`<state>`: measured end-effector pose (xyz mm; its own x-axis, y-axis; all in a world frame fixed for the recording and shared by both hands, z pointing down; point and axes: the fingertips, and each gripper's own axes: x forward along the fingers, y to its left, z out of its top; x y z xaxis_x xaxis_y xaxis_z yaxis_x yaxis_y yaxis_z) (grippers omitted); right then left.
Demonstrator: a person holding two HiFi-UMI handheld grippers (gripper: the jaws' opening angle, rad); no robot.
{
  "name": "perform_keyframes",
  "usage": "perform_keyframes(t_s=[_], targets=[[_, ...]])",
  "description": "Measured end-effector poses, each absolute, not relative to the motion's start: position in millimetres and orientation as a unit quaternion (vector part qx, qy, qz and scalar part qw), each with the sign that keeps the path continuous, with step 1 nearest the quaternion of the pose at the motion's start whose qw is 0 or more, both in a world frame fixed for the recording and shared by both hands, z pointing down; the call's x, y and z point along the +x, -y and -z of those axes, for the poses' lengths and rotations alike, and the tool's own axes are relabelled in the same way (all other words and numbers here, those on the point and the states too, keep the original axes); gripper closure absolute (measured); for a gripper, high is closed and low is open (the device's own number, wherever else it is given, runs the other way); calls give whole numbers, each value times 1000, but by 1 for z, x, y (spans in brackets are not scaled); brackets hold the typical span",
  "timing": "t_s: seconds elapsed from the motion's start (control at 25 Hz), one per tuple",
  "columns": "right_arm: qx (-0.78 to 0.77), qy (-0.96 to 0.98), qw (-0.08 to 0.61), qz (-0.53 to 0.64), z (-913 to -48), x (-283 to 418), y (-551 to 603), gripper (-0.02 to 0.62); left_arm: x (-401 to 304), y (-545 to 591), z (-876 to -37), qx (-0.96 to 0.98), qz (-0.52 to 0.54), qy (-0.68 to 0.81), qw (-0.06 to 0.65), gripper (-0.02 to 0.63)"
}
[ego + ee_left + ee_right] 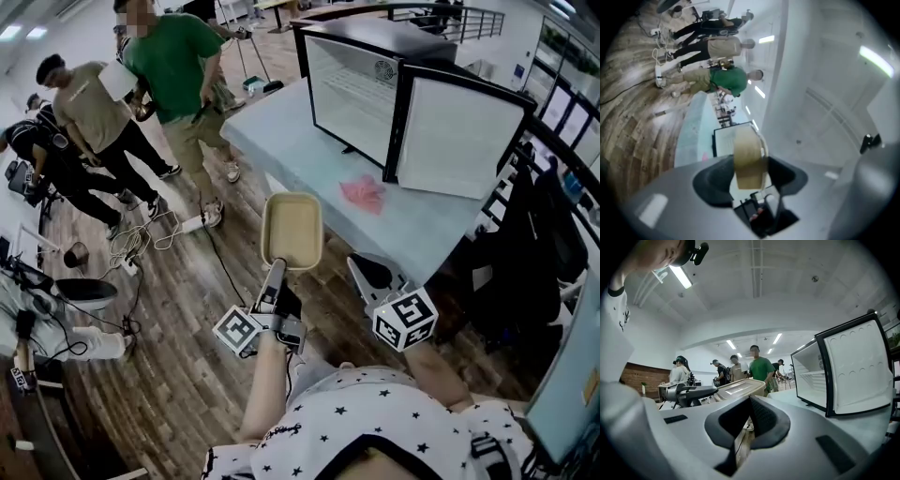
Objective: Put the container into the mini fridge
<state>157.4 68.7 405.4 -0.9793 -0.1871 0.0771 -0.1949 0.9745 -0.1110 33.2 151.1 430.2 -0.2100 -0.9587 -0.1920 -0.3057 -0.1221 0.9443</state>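
Observation:
A beige, lidded container point(292, 230) hangs in the air over the wooden floor, short of the table's near edge. My left gripper point(275, 269) is shut on its near rim. The left gripper view shows the container point(749, 159) edge-on between the jaws, with the mini fridge point(725, 140) beyond it. The mini fridge point(352, 94) stands on the pale table point(281, 141), its door point(459, 136) swung wide and its white inside bare. My right gripper point(368, 272) hovers just right of the container, shut and holding nothing. In the right gripper view, the container point(740, 389) is to the left and the fridge point(813, 376) to the right.
A pink crumpled thing point(363, 192) lies on the table before the fridge door. Several people point(178, 66) stand left of the table. Cables and a power strip point(192, 223) lie on the floor. Dark chairs and bags point(534, 253) crowd the right side.

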Motion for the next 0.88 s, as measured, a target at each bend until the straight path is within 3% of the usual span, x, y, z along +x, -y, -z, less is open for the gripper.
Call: perform_keyframes(t_s=[0.88], targets=[[111, 989, 36, -85, -417, 154, -35, 574, 37, -110, -436, 550, 504, 575, 336, 380]])
